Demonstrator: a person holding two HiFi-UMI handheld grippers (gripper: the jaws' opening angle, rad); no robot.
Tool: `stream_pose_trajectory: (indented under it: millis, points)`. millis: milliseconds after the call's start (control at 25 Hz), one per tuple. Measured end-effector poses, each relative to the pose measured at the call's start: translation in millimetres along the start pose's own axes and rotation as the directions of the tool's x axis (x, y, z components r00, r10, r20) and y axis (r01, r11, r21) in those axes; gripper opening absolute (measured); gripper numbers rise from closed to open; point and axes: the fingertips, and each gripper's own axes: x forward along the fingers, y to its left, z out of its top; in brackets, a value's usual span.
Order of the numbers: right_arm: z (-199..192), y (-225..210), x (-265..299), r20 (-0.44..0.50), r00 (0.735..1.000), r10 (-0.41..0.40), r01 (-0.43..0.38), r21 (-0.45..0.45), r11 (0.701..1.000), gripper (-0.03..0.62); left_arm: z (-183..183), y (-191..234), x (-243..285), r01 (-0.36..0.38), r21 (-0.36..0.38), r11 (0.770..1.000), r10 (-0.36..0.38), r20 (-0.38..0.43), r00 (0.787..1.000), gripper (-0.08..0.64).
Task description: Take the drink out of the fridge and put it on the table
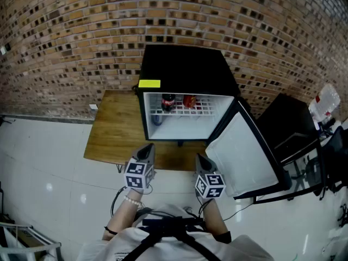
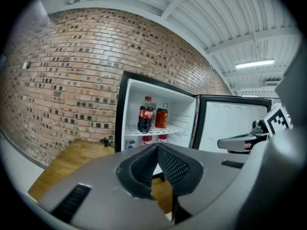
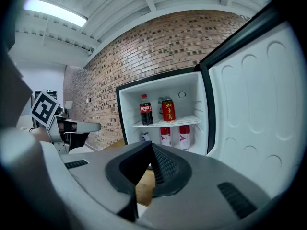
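A black mini fridge stands open on a low wooden table. On its upper wire shelf a dark cola bottle with a red label stands beside a red can; both also show in the left gripper view as the bottle and can, and in the right gripper view as the bottle and can. My left gripper and right gripper hover side by side in front of the fridge, short of it. Both are shut and hold nothing.
The fridge door swings out to the right, close beside my right gripper. Two red-and-white cans and a small blue can stand on the lower level. A brick wall runs behind. Black furniture stands at the right.
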Motion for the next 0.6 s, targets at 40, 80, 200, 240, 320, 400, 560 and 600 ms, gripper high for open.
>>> stream_pose_trajectory:
  millis: [40,80,200,240,320,400,560,600]
  points:
    - [0.4,-1.1,-0.2,0.0,1.0,-0.001,0.001,0.0,1.0,0.006,-0.5,-0.1,0.7,-0.001,0.0,1.0,0.001,0.0,1.0,0.002]
    - [0.8,-2.0,-0.3,0.001,1.0,-0.002,0.002,0.0,1.0,0.006,-1.0,-0.1,1.2,-0.002,0.0,1.0,0.002,0.0,1.0,0.002]
    - [1.9,-2.4,0.2,0.001,1.0,-0.003,0.003,0.0,1.0,0.006,-1.8,0.4,1.2,-0.004,-0.004,1.0,0.004,-0.005,1.0,0.002]
    - [1.8,-2.0,0.4,0.001,1.0,-0.002,0.002,0.0,1.0,0.006,-1.9,0.9,0.8,-0.005,-0.005,1.0,0.005,-0.006,1.0,0.002]
    - [1.5,-0.8,0.6,0.0,1.0,-0.002,0.002,0.001,1.0,0.006,-2.0,1.6,0.1,-0.005,-0.006,1.0,0.004,-0.008,1.0,0.002]
    - [1.2,-0.7,0.4,-0.001,1.0,-0.002,0.002,0.001,1.0,0.006,-2.1,1.9,0.1,-0.004,-0.006,1.0,0.004,-0.009,1.0,0.002]
    - [1.7,-1.6,-0.9,0.0,1.0,-0.005,0.005,-0.001,1.0,0.006,-1.3,1.3,1.4,-0.002,-0.005,1.0,0.002,-0.008,1.0,0.002]
    - [1.6,-2.0,-1.2,0.0,1.0,-0.007,0.007,-0.001,1.0,0.006,-1.3,1.2,2.0,0.0,-0.004,1.0,0.0,-0.007,1.0,0.002]
